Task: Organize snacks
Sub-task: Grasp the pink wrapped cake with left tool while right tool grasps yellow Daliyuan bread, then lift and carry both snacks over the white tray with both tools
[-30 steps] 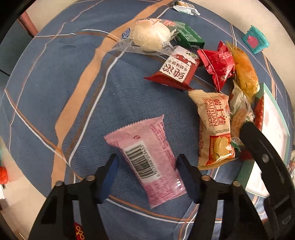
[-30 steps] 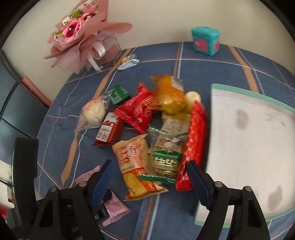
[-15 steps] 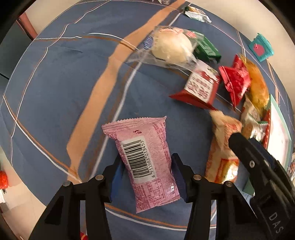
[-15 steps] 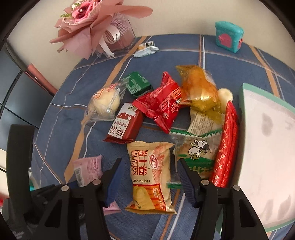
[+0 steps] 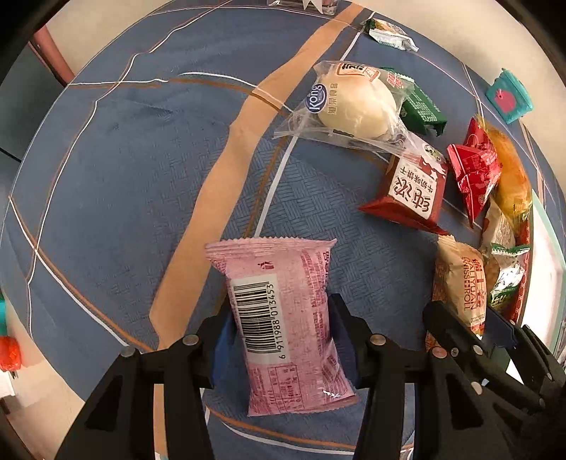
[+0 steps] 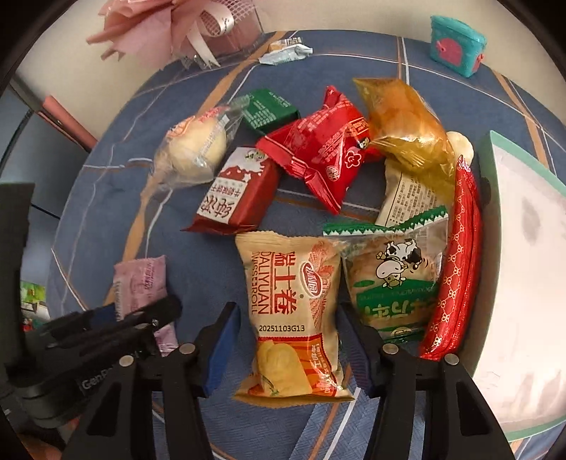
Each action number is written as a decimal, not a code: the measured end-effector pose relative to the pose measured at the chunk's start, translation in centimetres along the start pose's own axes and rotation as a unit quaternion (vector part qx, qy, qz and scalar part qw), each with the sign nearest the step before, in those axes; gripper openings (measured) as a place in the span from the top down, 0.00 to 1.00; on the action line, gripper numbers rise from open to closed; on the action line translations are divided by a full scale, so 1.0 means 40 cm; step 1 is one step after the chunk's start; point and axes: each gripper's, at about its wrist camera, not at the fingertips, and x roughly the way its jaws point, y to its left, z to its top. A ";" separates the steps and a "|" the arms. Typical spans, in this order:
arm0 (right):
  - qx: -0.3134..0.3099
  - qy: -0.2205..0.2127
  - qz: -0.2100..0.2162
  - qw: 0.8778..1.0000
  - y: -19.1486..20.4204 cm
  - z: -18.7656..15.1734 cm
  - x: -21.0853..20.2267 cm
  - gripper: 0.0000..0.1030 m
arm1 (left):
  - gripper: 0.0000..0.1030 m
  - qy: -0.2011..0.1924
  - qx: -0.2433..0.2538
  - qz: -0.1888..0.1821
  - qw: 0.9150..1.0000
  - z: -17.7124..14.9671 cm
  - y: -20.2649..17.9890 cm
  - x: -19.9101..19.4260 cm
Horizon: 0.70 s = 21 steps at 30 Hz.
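My left gripper [image 5: 281, 315] is shut on a pink snack packet [image 5: 283, 318] with a barcode, held just above the blue tablecloth; the packet also shows in the right wrist view [image 6: 141, 283]. My right gripper [image 6: 288, 329] is open, its jaws on either side of a tan Swiss-roll packet [image 6: 288, 311] that lies on the cloth. That packet also shows in the left wrist view [image 5: 460, 283]. A white tray with a green rim [image 6: 491, 212] lies at the right.
Other snacks lie in a pile: a white bun [image 6: 194, 152], a red-and-white box packet [image 6: 237, 194], a red packet [image 6: 322, 148], a green packet [image 6: 269, 109], an orange bag [image 6: 406, 124], a cow-print packet [image 6: 396, 279], a long red packet [image 6: 456, 262]. A teal box [image 6: 456, 49] and a pink bouquet [image 6: 169, 24] stand behind.
My left gripper closed on the pink packet and lifted it slightly. My right gripper moved down and forward to straddle the tan Swiss-roll packet.
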 end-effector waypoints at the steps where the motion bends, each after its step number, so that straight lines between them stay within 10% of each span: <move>1: -0.002 0.000 -0.004 1.000 0.003 0.001 0.002 0.46 | 0.50 -0.001 0.001 0.000 1.000 -0.005 0.002 -0.003; 6: -0.006 0.000 -0.013 1.000 0.007 -0.004 0.004 0.61 | 0.52 -0.007 0.008 0.010 1.000 -0.037 -0.002 -0.022; 21: 0.016 -0.028 0.040 0.999 -0.048 -0.007 -0.138 0.63 | 0.62 -0.045 0.000 0.009 0.999 -0.065 -0.055 -0.156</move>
